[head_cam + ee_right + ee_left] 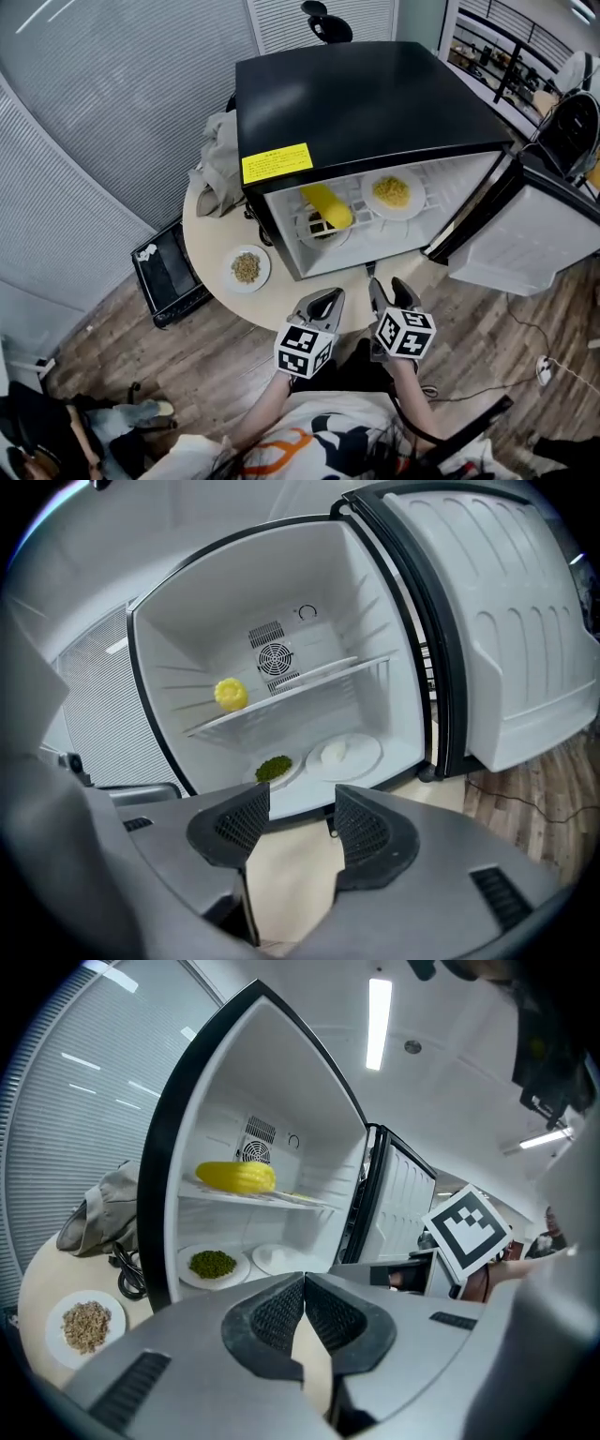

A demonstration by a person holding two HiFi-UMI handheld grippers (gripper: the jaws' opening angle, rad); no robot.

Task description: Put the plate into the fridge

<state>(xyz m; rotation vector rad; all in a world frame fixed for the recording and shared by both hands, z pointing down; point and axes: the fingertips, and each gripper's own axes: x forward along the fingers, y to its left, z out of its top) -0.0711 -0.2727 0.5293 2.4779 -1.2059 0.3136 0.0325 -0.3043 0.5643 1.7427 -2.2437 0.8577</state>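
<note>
A white plate of brownish grains (247,268) lies on the round table (211,253), left of the open black fridge (356,103); the left gripper view shows this plate (86,1326) too. On the fridge floor sit a plate of green beans (274,768) and a plate of pale food (392,192). A yellow corn cob (328,206) rests on the shelf. My left gripper (323,300) hangs before the table's near edge, its jaws shut with nothing between them (302,1283). Beside it, my right gripper (389,291) is open and holds nothing (302,803), facing the fridge opening.
The fridge door (534,244) swings out to the right. A grey cloth bag (217,164) and a black cable (251,214) lie on the table left of the fridge. A black box (169,272) stands on the wooden floor to the left.
</note>
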